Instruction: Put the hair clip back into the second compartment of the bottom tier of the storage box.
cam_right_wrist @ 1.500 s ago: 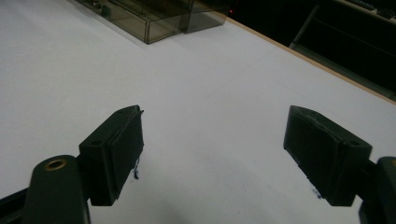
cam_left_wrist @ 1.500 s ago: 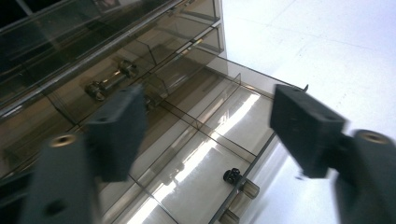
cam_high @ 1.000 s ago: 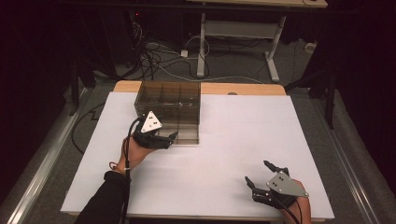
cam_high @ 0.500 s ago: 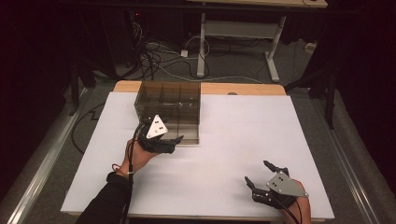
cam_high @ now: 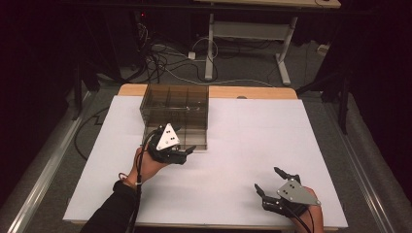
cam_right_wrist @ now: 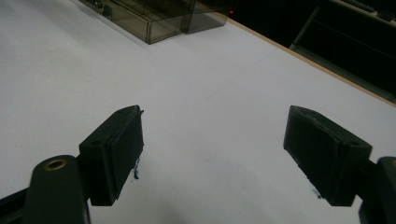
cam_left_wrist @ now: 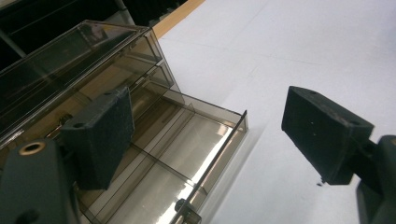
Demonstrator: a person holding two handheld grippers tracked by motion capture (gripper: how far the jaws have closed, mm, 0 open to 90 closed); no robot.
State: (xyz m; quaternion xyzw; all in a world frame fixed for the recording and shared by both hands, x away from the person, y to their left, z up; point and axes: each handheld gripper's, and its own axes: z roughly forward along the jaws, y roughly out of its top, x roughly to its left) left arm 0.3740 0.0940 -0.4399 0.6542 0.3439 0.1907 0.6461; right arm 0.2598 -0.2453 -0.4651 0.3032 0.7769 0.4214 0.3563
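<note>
my left gripper [cam_high: 187, 151] jaws wide, empty, now nearer me than a second ago; bottom drawer [cam_left_wrist: 187, 154] pulled out of smoky organizer [cam_high: 176, 114]. looks open. right gripper [cam_high: 268, 183] spread, idle near table edge.

This looks like a lab or recording room. A white-covered surface [cam_high: 233, 160] with a wooden edge stands in a dark space hung with black curtains [cam_high: 374, 53] at the right of the frame. Loose cables [cam_high: 160, 56] lie tangled on grey carpet [cam_high: 243, 73] at the upper middle, beside the metal legs of a desk [cam_high: 243, 29] at the top.
</note>
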